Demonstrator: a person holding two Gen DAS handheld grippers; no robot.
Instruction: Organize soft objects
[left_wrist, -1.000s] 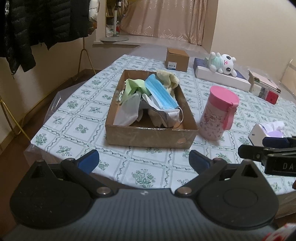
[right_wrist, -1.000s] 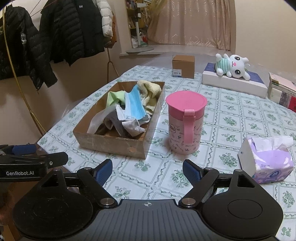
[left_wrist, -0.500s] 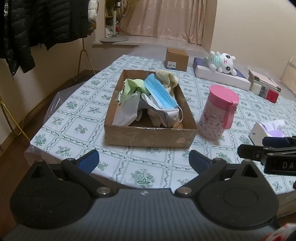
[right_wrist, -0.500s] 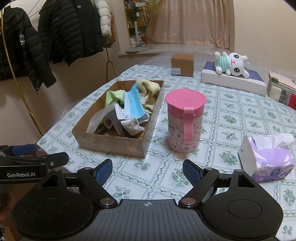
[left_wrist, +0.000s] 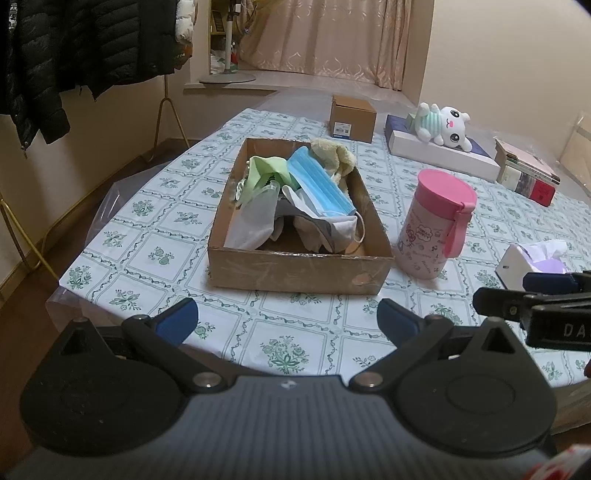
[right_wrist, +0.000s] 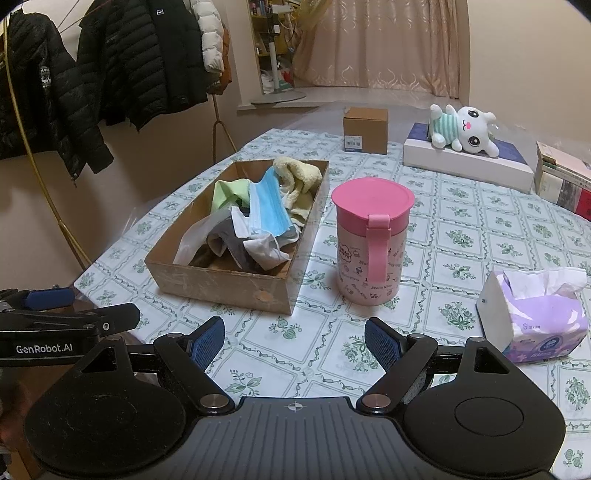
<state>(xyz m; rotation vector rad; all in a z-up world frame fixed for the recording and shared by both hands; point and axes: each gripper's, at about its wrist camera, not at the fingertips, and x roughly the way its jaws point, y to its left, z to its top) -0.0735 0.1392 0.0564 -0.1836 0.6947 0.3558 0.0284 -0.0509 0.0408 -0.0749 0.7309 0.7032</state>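
Observation:
A shallow cardboard box (left_wrist: 295, 275) (right_wrist: 221, 284) stands on the table. It holds a blue face mask (left_wrist: 317, 184) (right_wrist: 267, 206), a green cloth (left_wrist: 267, 170), a beige towel (right_wrist: 299, 175), grey and white cloths (left_wrist: 325, 227) and a clear plastic bag (left_wrist: 255, 218). A white plush bunny (left_wrist: 443, 123) (right_wrist: 463, 127) lies on a flat white box at the far right. My left gripper (left_wrist: 286, 321) is open and empty, short of the box's near wall. My right gripper (right_wrist: 293, 341) is open and empty, near the table's front edge.
A pink-lidded cup (left_wrist: 437, 229) (right_wrist: 371, 236) stands right of the box. A purple tissue pack (right_wrist: 535, 319) lies at the right. A small brown carton (left_wrist: 352, 118) and books (left_wrist: 526, 173) sit at the back. Jackets (right_wrist: 110, 66) hang at the left.
Both grippers have drawn back and risen slightly, so the table objects look a little farther off. Both stay open and empty.

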